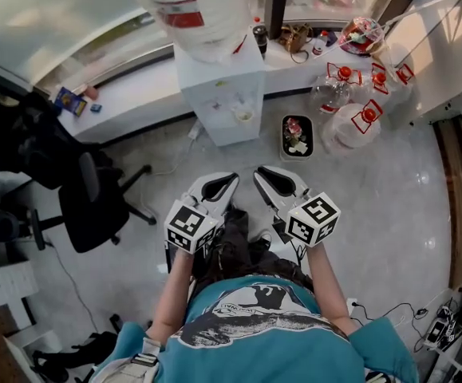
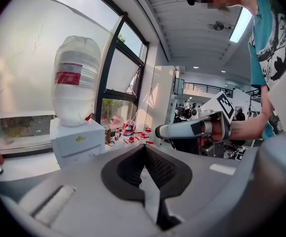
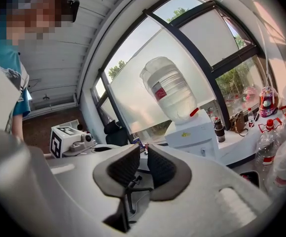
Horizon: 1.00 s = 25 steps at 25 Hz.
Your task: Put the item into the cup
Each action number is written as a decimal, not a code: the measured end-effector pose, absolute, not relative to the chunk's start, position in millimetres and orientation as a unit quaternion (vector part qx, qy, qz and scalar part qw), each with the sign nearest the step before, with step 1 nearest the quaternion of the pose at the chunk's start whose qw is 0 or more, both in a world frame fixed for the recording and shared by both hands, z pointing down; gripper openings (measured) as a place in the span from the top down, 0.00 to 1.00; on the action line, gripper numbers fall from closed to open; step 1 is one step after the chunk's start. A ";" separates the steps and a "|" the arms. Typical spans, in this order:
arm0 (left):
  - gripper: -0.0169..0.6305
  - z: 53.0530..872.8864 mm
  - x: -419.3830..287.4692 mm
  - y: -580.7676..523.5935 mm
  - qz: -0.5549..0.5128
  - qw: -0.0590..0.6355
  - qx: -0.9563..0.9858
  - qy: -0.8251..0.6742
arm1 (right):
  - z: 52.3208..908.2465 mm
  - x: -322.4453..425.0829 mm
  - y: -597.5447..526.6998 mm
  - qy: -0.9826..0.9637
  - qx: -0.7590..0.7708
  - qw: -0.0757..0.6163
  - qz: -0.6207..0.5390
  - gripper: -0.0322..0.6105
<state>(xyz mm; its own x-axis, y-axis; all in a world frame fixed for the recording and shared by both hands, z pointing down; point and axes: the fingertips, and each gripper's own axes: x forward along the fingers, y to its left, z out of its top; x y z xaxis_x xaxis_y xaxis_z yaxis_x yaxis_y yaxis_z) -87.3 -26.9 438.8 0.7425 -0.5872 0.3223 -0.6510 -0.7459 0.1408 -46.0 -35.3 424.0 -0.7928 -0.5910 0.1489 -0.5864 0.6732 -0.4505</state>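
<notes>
Both grippers are held level in front of the person, above the floor, pointing toward a white water dispenser (image 1: 215, 86). A small pale cup (image 1: 244, 115) seems to sit in the dispenser's niche. My left gripper (image 1: 229, 182) has its dark pads meeting at the tips with nothing between them. My right gripper (image 1: 261, 174) shows a narrow gap between its pads (image 3: 161, 167), also empty. In the left gripper view the right gripper (image 2: 158, 131) is seen at the right; the dispenser (image 2: 77, 142) stands ahead. No item is held by either gripper.
A black tray (image 1: 286, 138) with small red and white things lies on the floor right of the dispenser. Large water bottles with red handles (image 1: 350, 118) stand further right. A black office chair (image 1: 95, 202) is at the left. A white sill (image 1: 127, 98) runs along the window.
</notes>
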 end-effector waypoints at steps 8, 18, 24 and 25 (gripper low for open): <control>0.95 427.8 -72.5 18.8 0.111 0.130 0.921 -0.350 | 411.2 -32.3 7.8 0.923 -0.308 0.015 -0.230 0.90; 0.95 410.7 -64.2 55.2 0.100 0.113 0.929 -0.339 | 409.1 -27.7 51.3 0.924 -0.307 0.021 -0.226 0.96; 0.95 410.0 -60.5 71.0 0.097 0.109 0.932 -0.332 | 405.7 -30.6 62.2 0.926 -0.309 0.019 -0.216 0.96; 0.95 410.7 -59.8 73.7 0.096 0.109 0.932 -0.331 | 405.5 -31.1 64.0 0.926 -0.310 0.019 -0.215 0.96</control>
